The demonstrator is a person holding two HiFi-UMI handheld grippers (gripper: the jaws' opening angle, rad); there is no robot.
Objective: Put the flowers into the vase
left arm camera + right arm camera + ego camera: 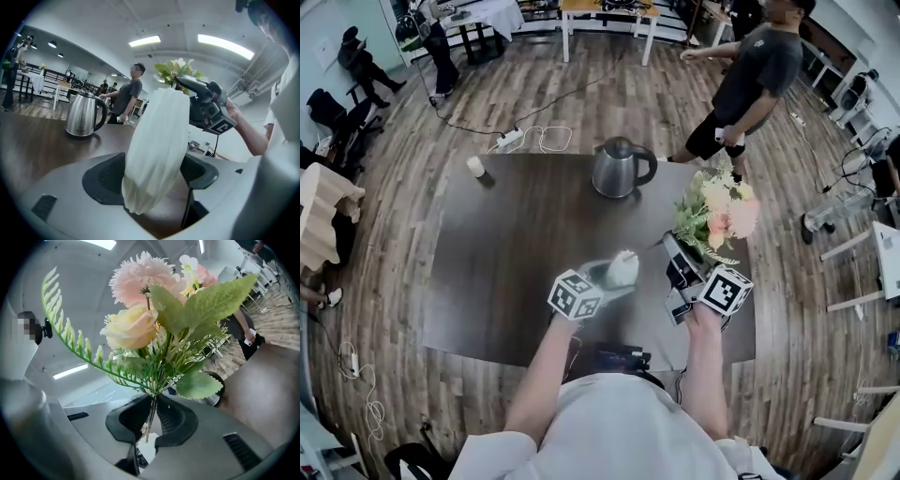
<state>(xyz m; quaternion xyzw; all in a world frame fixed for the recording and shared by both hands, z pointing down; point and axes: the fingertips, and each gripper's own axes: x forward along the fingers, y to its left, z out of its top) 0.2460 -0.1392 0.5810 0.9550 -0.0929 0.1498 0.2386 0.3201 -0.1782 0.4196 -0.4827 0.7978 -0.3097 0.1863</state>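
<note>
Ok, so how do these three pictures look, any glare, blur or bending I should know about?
Head view: strong fisheye, floorboards bowing round the table, a bright sheen on the kettle. Left gripper view: black corners, ceiling lights blown out, the near vase slightly soft. Right gripper view: flowers fairly sharp, background bent and blurry.

1. setting read as a large open-plan lab or office workroom, not a home.
2. wood-plank floor (581, 103) ran wall to wall, with a power strip (510, 139) and loose cables (548, 141) lying on it.
3. white work tables (609, 11) and desks (886, 262) stood round the edges; a dark table (516, 253) sat mid-room, bearing a steel kettle (619, 169).
4. long strip lights (225, 44) ran across a white ceiling.
5. several people (750, 75) stood or sat about the room.
</note>
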